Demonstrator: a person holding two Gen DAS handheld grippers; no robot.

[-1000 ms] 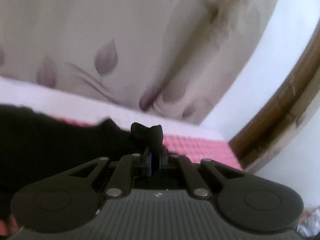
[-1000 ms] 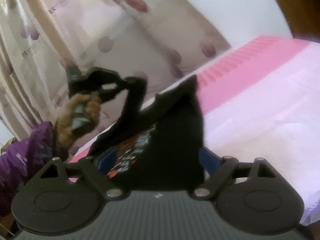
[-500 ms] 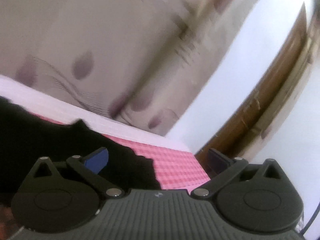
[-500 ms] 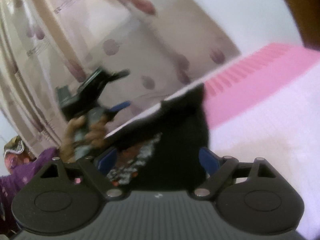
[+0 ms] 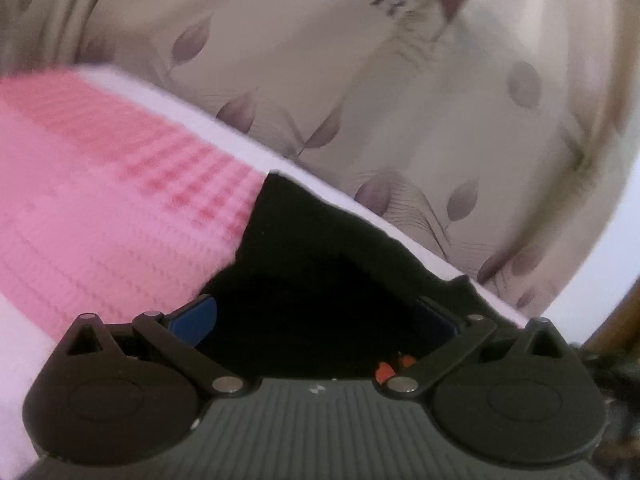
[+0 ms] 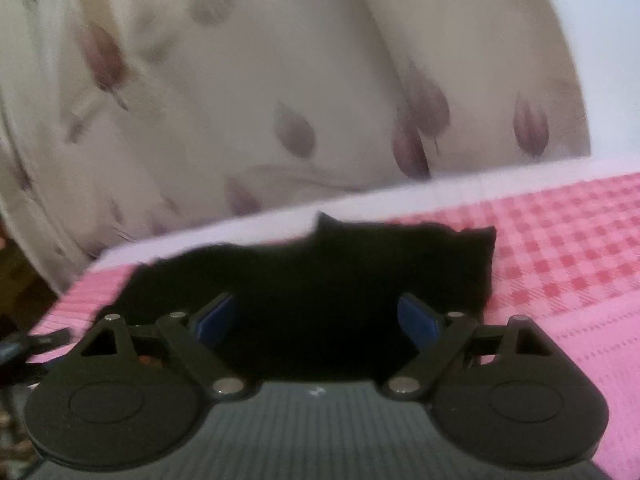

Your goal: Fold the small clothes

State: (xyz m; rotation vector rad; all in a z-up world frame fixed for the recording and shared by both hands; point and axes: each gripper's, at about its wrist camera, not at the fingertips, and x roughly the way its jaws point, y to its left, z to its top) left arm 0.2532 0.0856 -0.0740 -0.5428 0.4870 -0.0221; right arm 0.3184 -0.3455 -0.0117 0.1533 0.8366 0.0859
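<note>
A small black garment point(image 5: 320, 272) with a red print lies on the pink checked bedspread point(image 5: 100, 200). In the left wrist view my left gripper point(image 5: 316, 320) is open, its blue pads spread wide just over the cloth. In the right wrist view the same black garment point(image 6: 340, 280) lies flat on the bedspread point(image 6: 560, 260) near the bed's far edge. My right gripper point(image 6: 320, 316) is open too, with the cloth between and under its blue pads. Neither gripper holds anything.
A cream curtain with purple leaf print point(image 5: 360, 80) hangs close behind the bed's far edge and fills the back of the right wrist view point(image 6: 280, 80). A white wall and a brown wooden frame point(image 5: 616, 320) are at the right.
My left gripper was shut on the black cloth a second ago, then opened and let it go. The garment, held up before, now lies flat on the bed. Both grippers have lowered over it.
</note>
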